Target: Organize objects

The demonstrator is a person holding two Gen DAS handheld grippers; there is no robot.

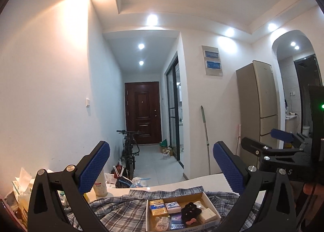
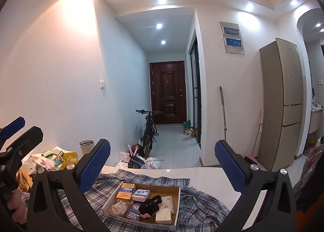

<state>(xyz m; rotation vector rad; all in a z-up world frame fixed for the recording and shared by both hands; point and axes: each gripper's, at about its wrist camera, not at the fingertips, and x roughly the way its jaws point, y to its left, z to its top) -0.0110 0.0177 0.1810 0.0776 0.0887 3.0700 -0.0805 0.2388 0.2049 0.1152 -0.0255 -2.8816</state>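
Several small packs (image 2: 126, 190) in cardboard tray (image 2: 177, 207)

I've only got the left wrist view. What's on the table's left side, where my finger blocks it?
Observer: A steel cup stands at the far edge, behind the clutter pile.
Operator: Anything yellow in that pile?
Observer: Yes, a yellow pack lies beside the cup, on its nearer side.
Operator: Is my gripper over the cardboard box?
Observer: No. The left gripper is held left of the cardboard box, over the clutter pile, fingers apart.
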